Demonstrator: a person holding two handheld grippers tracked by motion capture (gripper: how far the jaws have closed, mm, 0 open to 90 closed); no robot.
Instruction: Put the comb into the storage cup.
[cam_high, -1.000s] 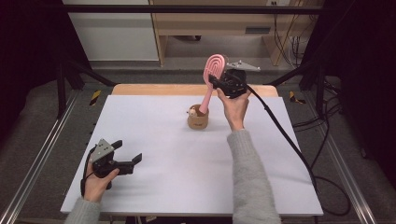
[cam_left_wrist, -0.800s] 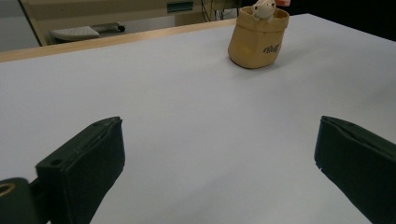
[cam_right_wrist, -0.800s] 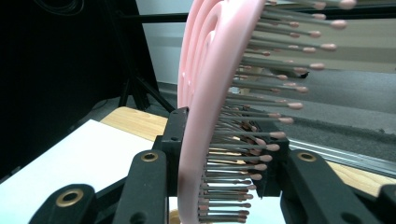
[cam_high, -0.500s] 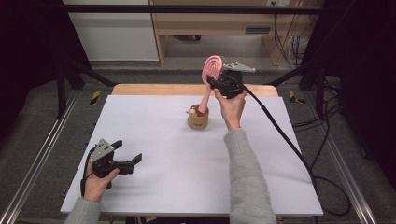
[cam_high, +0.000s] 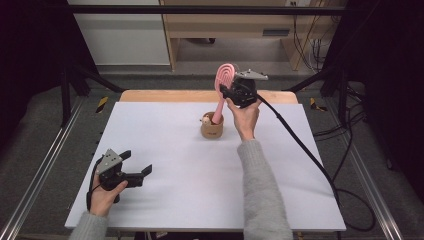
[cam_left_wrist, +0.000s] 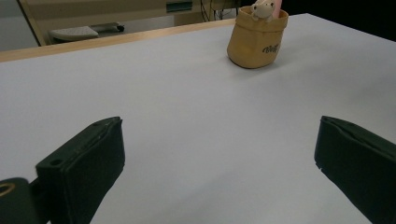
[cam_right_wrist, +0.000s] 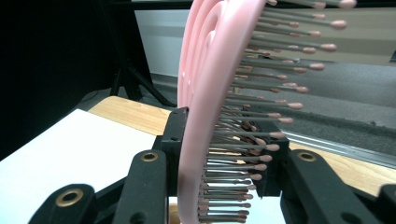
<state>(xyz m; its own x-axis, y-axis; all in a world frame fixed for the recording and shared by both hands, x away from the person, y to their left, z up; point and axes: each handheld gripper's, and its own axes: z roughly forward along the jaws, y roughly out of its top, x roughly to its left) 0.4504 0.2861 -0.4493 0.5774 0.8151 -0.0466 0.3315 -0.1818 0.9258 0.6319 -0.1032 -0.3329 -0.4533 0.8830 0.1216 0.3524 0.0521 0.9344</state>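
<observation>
On the tan pouch (cam_left_wrist: 257, 42), dark lettering is too blurred to read.

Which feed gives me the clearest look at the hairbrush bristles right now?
The right gripper view: the pink hairbrush stands between that gripper's jaws, with its ball-tipped bristles in sharp side profile. The high view shows the brush whole, its handle in the tan pouch, but bristles are too small. The left gripper view catches a pink sliver behind the pouch.

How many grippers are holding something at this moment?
1. The right gripper is clamped on the pink hairbrush above the tan pouch; the left gripper sits open near the table's front-left.
</observation>
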